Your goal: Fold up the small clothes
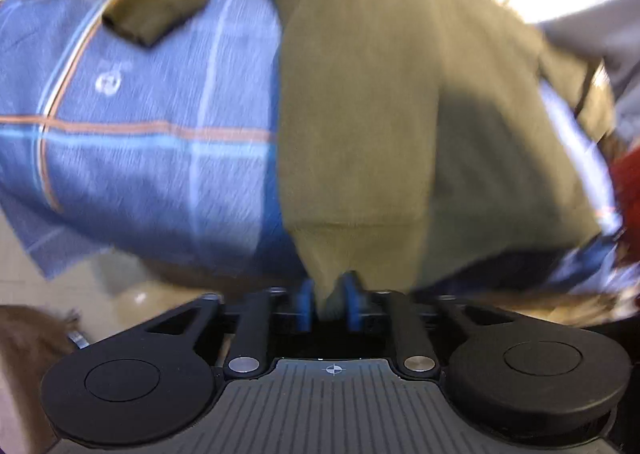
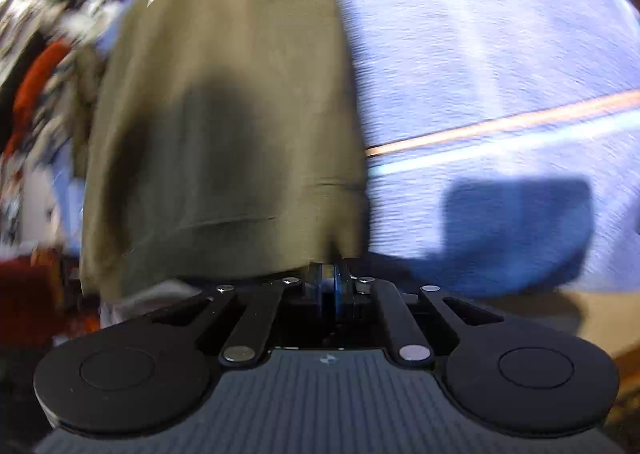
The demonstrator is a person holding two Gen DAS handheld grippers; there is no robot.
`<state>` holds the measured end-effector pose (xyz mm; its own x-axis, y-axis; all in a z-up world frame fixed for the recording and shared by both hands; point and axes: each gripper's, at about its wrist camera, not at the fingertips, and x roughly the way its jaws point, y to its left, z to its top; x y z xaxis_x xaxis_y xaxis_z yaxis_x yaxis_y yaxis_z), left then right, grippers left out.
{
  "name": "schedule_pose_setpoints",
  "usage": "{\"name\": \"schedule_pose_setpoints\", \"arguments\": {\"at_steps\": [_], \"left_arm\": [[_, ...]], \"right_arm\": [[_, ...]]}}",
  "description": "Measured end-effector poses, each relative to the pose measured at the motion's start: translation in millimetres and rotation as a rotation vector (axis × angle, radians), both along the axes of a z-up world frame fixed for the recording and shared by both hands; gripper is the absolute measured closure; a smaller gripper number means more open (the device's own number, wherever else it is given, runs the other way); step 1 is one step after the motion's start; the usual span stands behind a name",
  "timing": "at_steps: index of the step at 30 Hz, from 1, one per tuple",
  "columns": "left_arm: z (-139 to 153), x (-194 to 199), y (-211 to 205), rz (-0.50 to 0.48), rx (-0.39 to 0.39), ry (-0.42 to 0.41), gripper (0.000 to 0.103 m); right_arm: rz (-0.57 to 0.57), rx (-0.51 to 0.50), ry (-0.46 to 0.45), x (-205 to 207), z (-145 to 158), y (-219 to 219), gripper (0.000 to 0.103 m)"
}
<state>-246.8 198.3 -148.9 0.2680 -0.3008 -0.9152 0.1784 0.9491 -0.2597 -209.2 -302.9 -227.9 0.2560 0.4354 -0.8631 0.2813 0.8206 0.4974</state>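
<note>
An olive-green garment (image 1: 360, 114) lies stretched over a blue checked cloth (image 1: 140, 158). My left gripper (image 1: 329, 290) is shut on the garment's near hem, its blue pads (image 1: 306, 294) pinching a fold of fabric. In the right wrist view the same olive garment (image 2: 224, 114) fills the left half. My right gripper (image 2: 330, 274) is shut on the hem at its near right corner. The blue cloth (image 2: 500, 74) spreads to the right. Both views are motion-blurred.
A red item (image 1: 628, 190) sits at the right edge of the left wrist view, and red and patterned clutter (image 2: 36, 86) lies at the left of the right wrist view. A pale floor or surface (image 1: 132, 286) shows below the blue cloth's edge.
</note>
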Motion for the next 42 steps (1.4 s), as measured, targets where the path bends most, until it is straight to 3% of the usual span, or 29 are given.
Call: {"name": "schedule_pose_setpoints", "arguments": {"at_steps": [2,3,4,6,10,15,20,24,25,26,28,30,31,34,36,38,39,40,42], "left_arm": [[-2.1,-10.2,14.0,0.018,0.012,0.005,0.007],[1.4,-10.5,22.7,0.055,0.004,-0.001,0.005],[7.9,-8.5,31.7,0.096,-0.007,-0.008,0.002],[28.3,2.7,43.4,0.158,-0.009,-0.074,0.0],[61.1,60.6,41.9,0.18,0.047,-0.276,0.0],[50.7,162.8,7.7,0.151,0.152,-0.374,0.0],[16.5,257.0,-16.9,0.182,0.192,-0.387,0.0],[-8.6,299.9,-23.4,0.142,0.204,-0.365,0.0],[-12.6,306.1,-24.1,0.135,0.236,-0.363,0.011],[-14.2,312.0,-21.5,0.123,0.228,-0.347,0.03],[-8.3,319.5,-10.9,0.15,0.174,-0.341,0.041],[6.4,324.4,1.1,0.171,0.179,-0.383,0.041],[14.2,326.2,7.6,0.193,0.182,-0.407,0.041],[20.9,332.9,24.4,0.229,0.208,-0.417,0.041],[8.8,337.1,23.5,0.197,0.228,-0.361,0.043],[-2.0,335.9,14.2,0.141,0.309,-0.344,0.031],[-4.2,331.9,11.8,0.134,0.349,-0.366,0.011],[-5.2,328.8,12.5,0.145,0.386,-0.394,0.0],[-5.6,327.0,20.1,0.193,0.402,-0.397,0.0]], "right_arm": [[0.049,-0.059,-0.051,3.0,15.1,-5.8,0.092],[0.065,-0.076,-0.078,6.1,23.4,-7.6,0.085],[0.066,-0.066,-0.104,10.2,30.6,-9.6,0.06],[0.044,-0.061,-0.181,19.9,40.4,-14.4,0.031],[0.007,-0.084,-0.218,55.2,31.7,-8.4,0.034],[-0.036,-0.071,-0.225,86.6,10.3,5.5,0.034],[-0.067,-0.122,-0.195,107.7,-5.9,15.1,0.033],[-0.06,-0.22,-0.169,110.2,-14.1,20.6,0.032],[-0.069,-0.225,-0.166,112.1,-16.8,21.3,0.032],[-0.076,-0.224,-0.16,114.5,-19.6,22.4,0.032],[-0.094,-0.206,-0.144,118.8,-23.9,25.5,0.044],[-0.087,-0.186,-0.131,123.3,-26.7,32.1,0.085],[-0.08,-0.198,-0.132,124.2,-26.2,34.6,0.087],[-0.122,-0.22,-0.124,120.8,-25.3,34.2,0.087],[-0.183,-0.186,-0.1,117.3,-29.8,29.2,0.083],[-0.236,-0.183,-0.09,114.4,-25.3,25.1,0.072],[-0.245,-0.211,-0.1,113.3,-18.0,25.0,0.059],[-0.264,-0.238,-0.117,111.2,-8.6,23.6,0.053],[-0.337,-0.261,-0.153,105.5,10.2,11.5,0.039]]}}
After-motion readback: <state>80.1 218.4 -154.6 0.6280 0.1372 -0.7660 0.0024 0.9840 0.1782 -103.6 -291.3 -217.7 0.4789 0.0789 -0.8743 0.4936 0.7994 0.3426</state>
